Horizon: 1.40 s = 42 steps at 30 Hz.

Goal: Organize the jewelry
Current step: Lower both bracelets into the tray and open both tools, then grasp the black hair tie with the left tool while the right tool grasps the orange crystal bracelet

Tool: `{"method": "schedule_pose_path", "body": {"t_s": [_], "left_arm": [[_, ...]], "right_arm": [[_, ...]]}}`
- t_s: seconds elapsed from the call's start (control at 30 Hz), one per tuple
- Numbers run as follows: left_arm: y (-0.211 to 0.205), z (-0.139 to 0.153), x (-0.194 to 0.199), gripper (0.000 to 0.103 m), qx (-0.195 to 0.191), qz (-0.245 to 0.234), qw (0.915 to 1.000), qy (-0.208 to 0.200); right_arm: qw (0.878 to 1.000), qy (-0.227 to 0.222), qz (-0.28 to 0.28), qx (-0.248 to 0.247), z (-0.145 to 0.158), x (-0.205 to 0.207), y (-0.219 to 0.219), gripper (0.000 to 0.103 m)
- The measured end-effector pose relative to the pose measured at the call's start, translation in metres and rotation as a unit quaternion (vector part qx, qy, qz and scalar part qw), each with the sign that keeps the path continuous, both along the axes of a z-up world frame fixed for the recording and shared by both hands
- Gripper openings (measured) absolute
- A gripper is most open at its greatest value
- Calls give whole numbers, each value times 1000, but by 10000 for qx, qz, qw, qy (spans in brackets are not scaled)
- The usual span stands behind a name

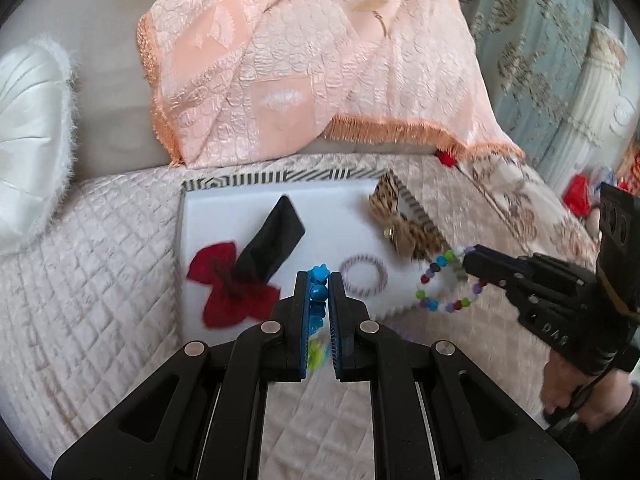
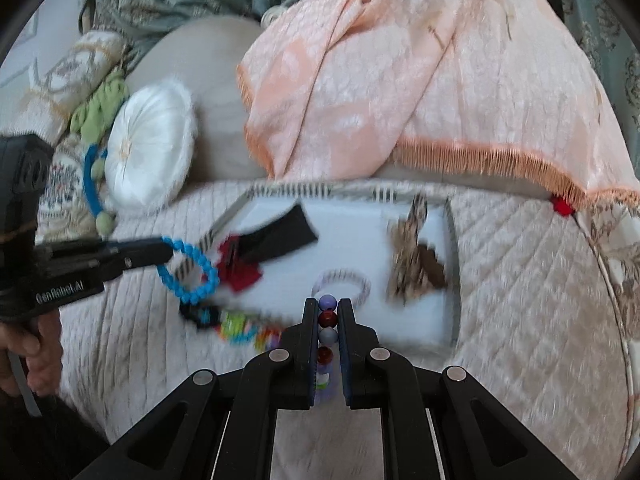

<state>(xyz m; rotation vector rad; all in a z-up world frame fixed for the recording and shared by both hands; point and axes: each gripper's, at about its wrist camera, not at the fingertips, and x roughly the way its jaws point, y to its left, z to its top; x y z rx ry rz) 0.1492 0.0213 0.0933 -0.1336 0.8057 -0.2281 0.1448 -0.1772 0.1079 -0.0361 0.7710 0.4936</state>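
Left gripper (image 1: 319, 280), seen from its own wrist, is clamped on my blue bead bracelet (image 1: 319, 292) above the near edge of the white tray (image 1: 224, 216); light and floppy, so I pinch the strand. Right gripper (image 2: 328, 316) is clamped on the multicoloured bead bracelet (image 2: 327, 326) likewise, and its smooth beads could slip.

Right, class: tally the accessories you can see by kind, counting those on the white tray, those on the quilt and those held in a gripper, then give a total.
Beaded bracelets: 3, namely blue bracelet in the left gripper, multicoloured bracelet in the right gripper, bright bracelet on the quilt.
Bows: 2, namely red bow, leopard bow.
Hair ties: 1, striped.
Black bands: 1.
Total: 7
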Motion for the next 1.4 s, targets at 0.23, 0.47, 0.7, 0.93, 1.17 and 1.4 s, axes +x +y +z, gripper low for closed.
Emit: {"method": "schedule_pose_path", "body": {"t_s": [0.23, 0.47, 0.7, 0.93, 1.17, 1.4], "left_arm": [[-12, -34, 46, 7, -583, 109, 9977, 319], [-20, -73, 67, 7, 204, 442, 9967, 653], [-23, -84, 64, 10, 747, 460, 9938, 685], [-8, -61, 56, 43, 529, 586, 9961, 387], [36, -35, 32, 59, 431, 1029, 9938, 16], [80, -37, -12, 60, 187, 1253, 9918, 176]], "right_arm": [[9994, 273, -212, 102, -22, 51, 14, 8], [9956, 541, -321, 689, -39, 78, 25, 8], [9901, 1075, -872, 238, -79, 98, 14, 8], [9914, 989, -706, 478, -65, 87, 9, 41], [9939, 794, -551, 526, -45, 64, 3, 41], [9943, 695, -604, 541, -30, 23, -9, 40]]}}
